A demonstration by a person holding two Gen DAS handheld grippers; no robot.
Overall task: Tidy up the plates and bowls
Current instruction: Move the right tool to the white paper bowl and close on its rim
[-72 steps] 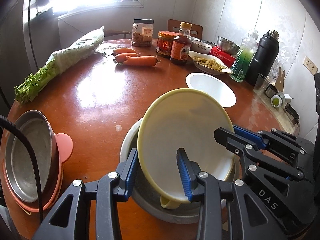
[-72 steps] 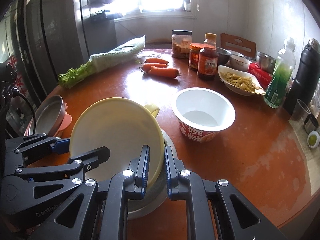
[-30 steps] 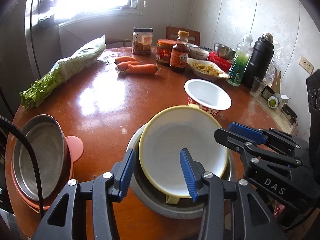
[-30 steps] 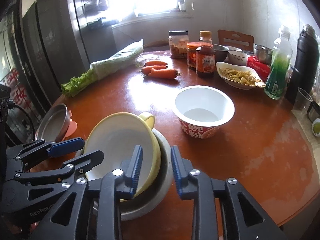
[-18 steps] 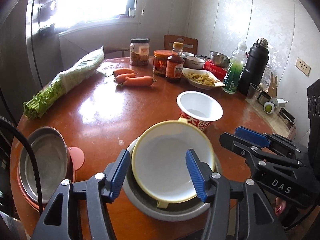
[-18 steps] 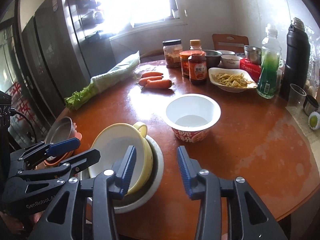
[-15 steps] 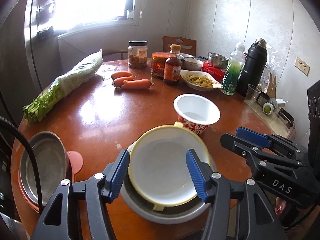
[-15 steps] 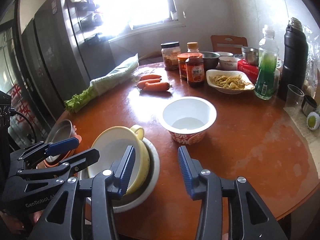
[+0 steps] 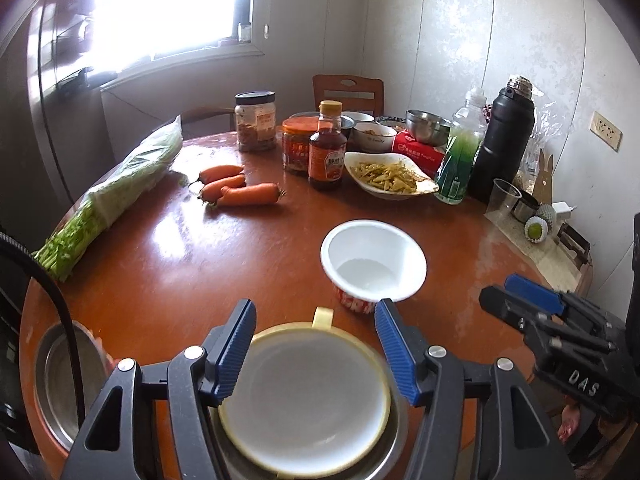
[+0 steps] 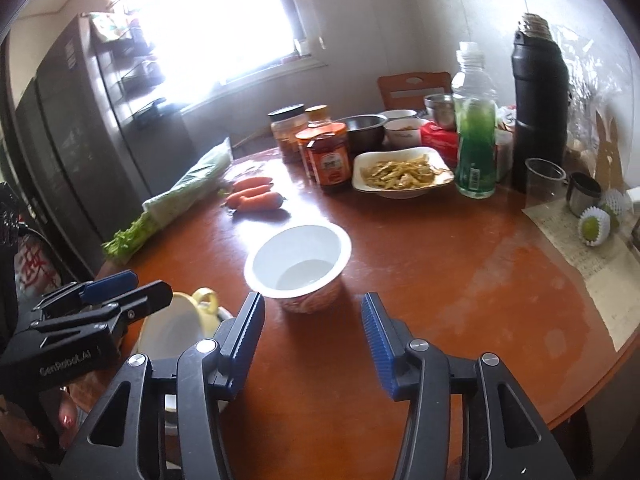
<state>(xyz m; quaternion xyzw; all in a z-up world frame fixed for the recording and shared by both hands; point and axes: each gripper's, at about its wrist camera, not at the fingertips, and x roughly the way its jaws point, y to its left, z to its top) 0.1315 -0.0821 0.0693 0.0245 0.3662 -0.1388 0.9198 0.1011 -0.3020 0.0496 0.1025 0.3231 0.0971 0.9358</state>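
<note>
We found the left gripper (image 9: pixel 316 344) with its fingers spread wide and holding nothing, hovering over the yellow bowl (image 9: pixel 304 396). That bowl sat nested in a grey bowl (image 9: pixel 394 436) at the near edge of the round table (image 9: pixel 240 264), its small handle pointing to the far side. The blue pads (image 9: pixel 236 344) stood either side of the bowl's far rim; whether they touched it we could not tell.

The right gripper (image 10: pixel 312 340) was likewise released, fingers apart and empty, above bare tabletop just near of the white cup (image 10: pixel 298 262). The cup stood upright and empty, right of and beyond the yellow bowl (image 10: pixel 172 328), apart from it.

At the near left edge we noted a steel bowl (image 9: pixel 60 376), partly cut off by a cable.

On the far half of the table we recorded three carrots (image 9: pixel 240 188) lying together, a bagged bunch of greens (image 9: pixel 116 188) to their left, and a sauce bottle (image 9: pixel 327 152) with jars beside it. Right of these stood a dish of food (image 9: pixel 388 176), a green bottle (image 9: pixel 460 152) and a black flask (image 9: pixel 504 140).
</note>
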